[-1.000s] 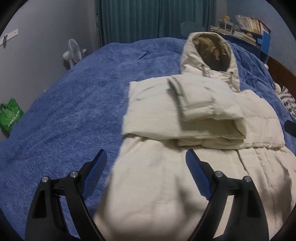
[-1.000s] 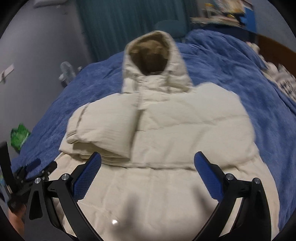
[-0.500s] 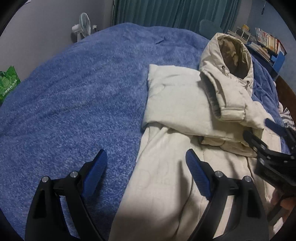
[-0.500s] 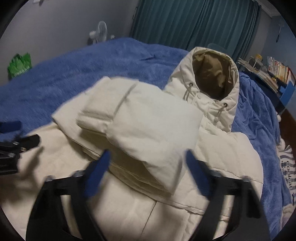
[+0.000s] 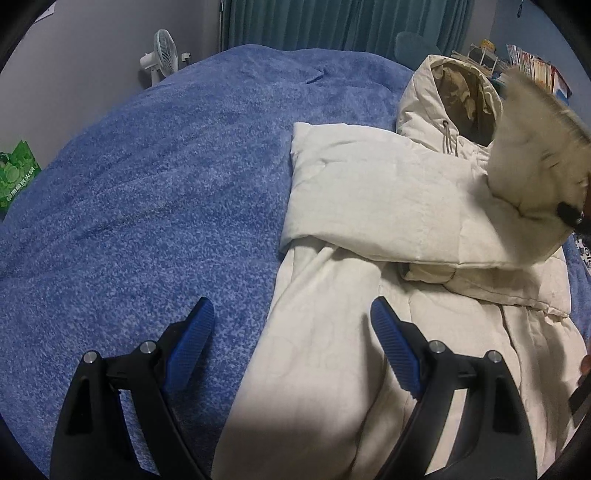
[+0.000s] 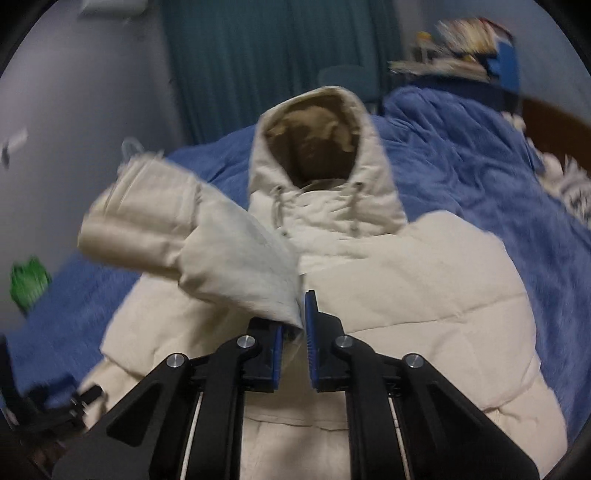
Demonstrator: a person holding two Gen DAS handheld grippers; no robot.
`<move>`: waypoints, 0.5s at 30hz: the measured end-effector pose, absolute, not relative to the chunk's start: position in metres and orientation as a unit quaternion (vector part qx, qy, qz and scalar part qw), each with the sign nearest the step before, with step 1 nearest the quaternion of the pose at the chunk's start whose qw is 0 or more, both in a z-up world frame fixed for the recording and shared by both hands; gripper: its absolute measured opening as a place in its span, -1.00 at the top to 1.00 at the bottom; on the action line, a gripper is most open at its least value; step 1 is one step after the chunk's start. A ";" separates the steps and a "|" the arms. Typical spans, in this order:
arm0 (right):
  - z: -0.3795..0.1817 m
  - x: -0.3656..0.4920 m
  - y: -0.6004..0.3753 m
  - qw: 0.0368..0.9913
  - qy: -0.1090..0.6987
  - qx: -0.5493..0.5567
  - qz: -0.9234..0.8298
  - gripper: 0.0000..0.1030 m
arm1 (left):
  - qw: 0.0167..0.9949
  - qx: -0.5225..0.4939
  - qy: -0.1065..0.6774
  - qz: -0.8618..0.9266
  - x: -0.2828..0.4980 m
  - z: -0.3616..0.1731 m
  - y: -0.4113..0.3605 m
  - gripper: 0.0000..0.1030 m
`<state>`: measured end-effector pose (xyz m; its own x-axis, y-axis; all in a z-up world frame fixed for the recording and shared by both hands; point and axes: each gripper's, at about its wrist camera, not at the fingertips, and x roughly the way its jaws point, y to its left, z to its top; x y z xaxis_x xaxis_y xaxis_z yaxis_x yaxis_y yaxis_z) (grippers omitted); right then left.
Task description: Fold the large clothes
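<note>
A cream hooded puffer jacket lies front up on the blue bed, one side folded over its chest. My right gripper is shut on the jacket's sleeve and holds it lifted above the body; the raised sleeve shows blurred in the left wrist view. My left gripper is open and empty, low over the jacket's lower left edge, one finger above the blanket, one above the fabric. The hood points to the far end.
A white fan and teal curtains stand beyond the bed. A green bag sits on the floor at left. Shelves with books are at the far right. A striped cloth lies at the right edge.
My right gripper has shut on the folded sleeve and lifted it off the jacket's chest. My left gripper stayed open and shifted left toward the jacket's edge.
</note>
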<state>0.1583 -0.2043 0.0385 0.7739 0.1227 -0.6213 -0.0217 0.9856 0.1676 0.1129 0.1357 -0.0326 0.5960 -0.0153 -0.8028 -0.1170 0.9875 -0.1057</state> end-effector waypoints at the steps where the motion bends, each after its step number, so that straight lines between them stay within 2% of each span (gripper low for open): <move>1: 0.039 0.158 -0.213 0.938 0.333 0.086 0.033 0.79 | 0.890 -0.073 0.450 0.029 0.113 -0.033 0.135 -0.60; 11: -0.006 0.177 -0.259 0.903 0.399 0.160 -0.005 0.78 | 0.889 -0.059 0.452 0.028 0.113 -0.036 0.130 -0.60; 13: -0.011 0.179 -0.264 0.898 0.400 0.181 0.000 0.68 | 0.889 -0.059 0.453 0.027 0.113 -0.037 0.131 -0.60; 15: -0.016 0.180 -0.270 0.892 0.400 0.210 0.010 0.44 | 0.889 -0.059 0.453 0.027 0.112 -0.037 0.131 -0.60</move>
<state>0.1796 -0.2700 -0.0159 0.6803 0.1862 -0.7089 0.1490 0.9119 0.3825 0.1125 0.1311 -0.0372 0.5875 -0.0065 -0.8092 -0.1010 0.9916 -0.0813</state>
